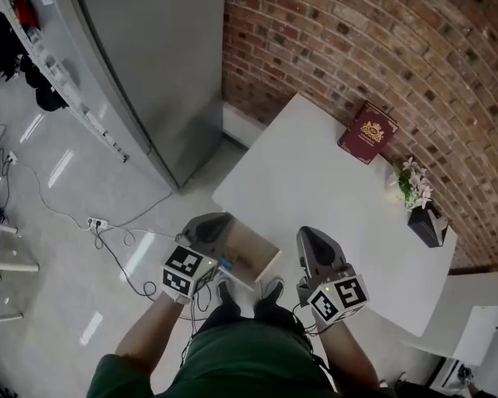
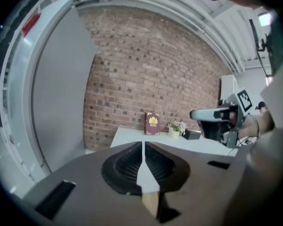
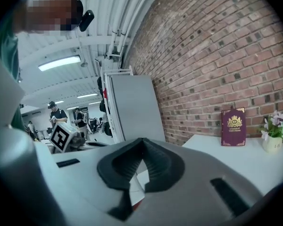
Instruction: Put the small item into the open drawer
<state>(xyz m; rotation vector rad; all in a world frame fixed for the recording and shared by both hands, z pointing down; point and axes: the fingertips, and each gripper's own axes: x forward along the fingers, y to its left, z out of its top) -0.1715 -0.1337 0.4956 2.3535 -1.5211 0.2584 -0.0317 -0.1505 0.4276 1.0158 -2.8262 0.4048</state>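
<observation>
Empty left gripper with fingers together, right gripper fingers together too, open drawer below, between the 2 pairs.

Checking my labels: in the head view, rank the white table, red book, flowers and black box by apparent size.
1. white table
2. red book
3. flowers and black box: too alike to rank.
</observation>
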